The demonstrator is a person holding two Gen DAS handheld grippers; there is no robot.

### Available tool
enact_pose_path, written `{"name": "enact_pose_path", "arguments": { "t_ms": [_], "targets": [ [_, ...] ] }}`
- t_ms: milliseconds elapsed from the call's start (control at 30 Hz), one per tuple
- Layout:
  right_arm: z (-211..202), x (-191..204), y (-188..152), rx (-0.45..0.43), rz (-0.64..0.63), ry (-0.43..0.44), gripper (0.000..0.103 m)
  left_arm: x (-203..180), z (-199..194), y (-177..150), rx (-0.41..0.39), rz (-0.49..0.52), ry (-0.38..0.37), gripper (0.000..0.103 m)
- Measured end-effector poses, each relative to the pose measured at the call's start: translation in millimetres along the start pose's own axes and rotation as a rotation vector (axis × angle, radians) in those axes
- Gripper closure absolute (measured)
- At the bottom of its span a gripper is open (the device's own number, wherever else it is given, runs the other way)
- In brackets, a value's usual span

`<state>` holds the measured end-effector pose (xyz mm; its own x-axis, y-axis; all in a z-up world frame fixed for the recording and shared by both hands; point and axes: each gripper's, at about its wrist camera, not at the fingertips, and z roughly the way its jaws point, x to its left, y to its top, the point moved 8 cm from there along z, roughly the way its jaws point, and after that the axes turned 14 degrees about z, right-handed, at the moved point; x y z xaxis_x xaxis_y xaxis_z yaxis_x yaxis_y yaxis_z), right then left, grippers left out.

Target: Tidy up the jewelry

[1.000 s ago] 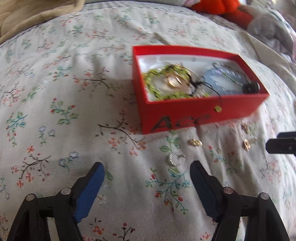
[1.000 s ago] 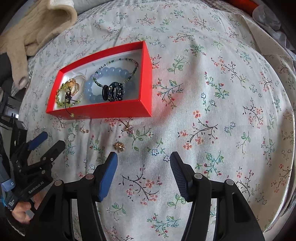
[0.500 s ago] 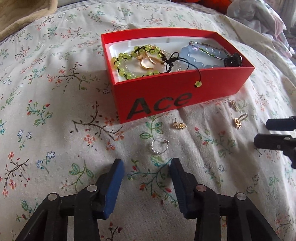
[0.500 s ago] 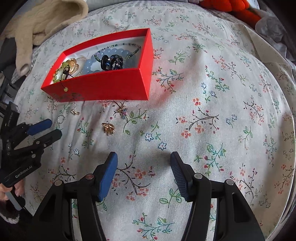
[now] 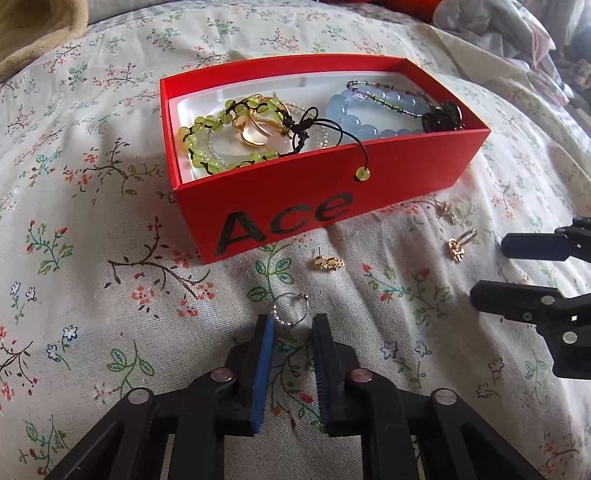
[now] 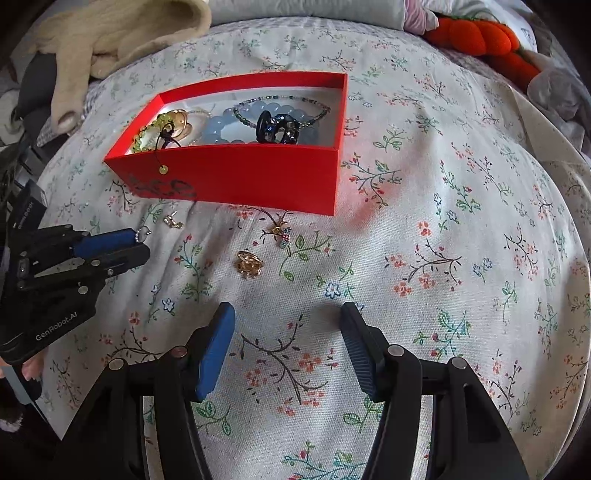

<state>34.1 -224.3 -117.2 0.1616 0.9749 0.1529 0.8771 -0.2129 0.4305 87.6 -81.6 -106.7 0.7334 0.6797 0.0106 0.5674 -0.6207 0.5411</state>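
A red box (image 5: 295, 206) marked "Ace" lies on the floral bedspread and holds a green bead bracelet (image 5: 221, 125), a pale blue bracelet (image 5: 354, 114) and gold rings. A thin silver hoop (image 5: 290, 310) lies just ahead of my left gripper (image 5: 291, 325), whose fingers are narrowed around its near edge with a gap left between them. A gold stud (image 5: 327, 263) and gold charms (image 5: 458, 247) lie in front of the box. My right gripper (image 6: 286, 317) is open and empty, near a gold charm (image 6: 249, 263) and a beaded charm (image 6: 282, 232).
A beige plush blanket (image 6: 110, 33) lies at the back left and an orange plush toy (image 6: 476, 35) at the back right. Crumpled grey cloth (image 5: 498, 26) lies beyond the box. The right gripper's fingers (image 5: 532, 245) show at the left view's right edge.
My left gripper has moved forward to the silver hoop and its fingers have closed from wide to narrow. My right gripper has come lower and nearer the gold charms, still open.
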Motion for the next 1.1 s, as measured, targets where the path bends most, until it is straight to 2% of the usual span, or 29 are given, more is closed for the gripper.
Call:
{"name": "enact_pose_path", "arguments": {
  "t_ms": [167,367,467,567,733,767,900,967,1033,1100],
  "targets": [
    [3.0,15.6,4.2,0.009,-0.005,0.027,0.043,2.5,0.5,0.0,0.003,-0.019,-0.003,0.096],
    [9.7,28.3,9.1,0.005,-0.023,0.021,0.052,0.8,-0.2,-1.0,-0.002,-0.019,0.013,0.095],
    [12.4,29.9,13.4,-0.007,-0.013,0.014,0.059,0.6,-0.7,-2.3,-0.008,-0.019,0.012,0.092],
    [13.5,29.5,15.9,-0.012,-0.001,0.018,0.065,1.3,-0.2,-2.8,-0.015,-0.025,0.011,0.084],
    [12.9,32.6,20.8,-0.004,-0.016,0.032,0.087,1.0,1.2,-2.1,-0.022,-0.030,0.017,0.083],
    [12.6,33.1,22.2,-0.002,-0.017,0.036,0.088,1.7,1.6,-1.8,-0.023,-0.033,0.015,0.082],
    [11.4,29.3,21.5,0.013,0.003,0.048,0.089,3.0,2.4,0.4,-0.030,-0.041,0.003,0.080],
    [9.3,27.5,20.5,0.016,0.007,0.052,0.089,1.1,3.1,1.7,-0.033,-0.032,0.000,0.076],
    [7.5,26.1,20.3,0.018,0.010,0.057,0.089,-3.8,4.2,4.1,-0.036,-0.018,-0.010,0.066],
    [6.0,22.5,18.9,0.016,0.018,0.057,0.089,-8.0,5.5,5.2,-0.030,0.004,0.005,0.066]
  ]
}}
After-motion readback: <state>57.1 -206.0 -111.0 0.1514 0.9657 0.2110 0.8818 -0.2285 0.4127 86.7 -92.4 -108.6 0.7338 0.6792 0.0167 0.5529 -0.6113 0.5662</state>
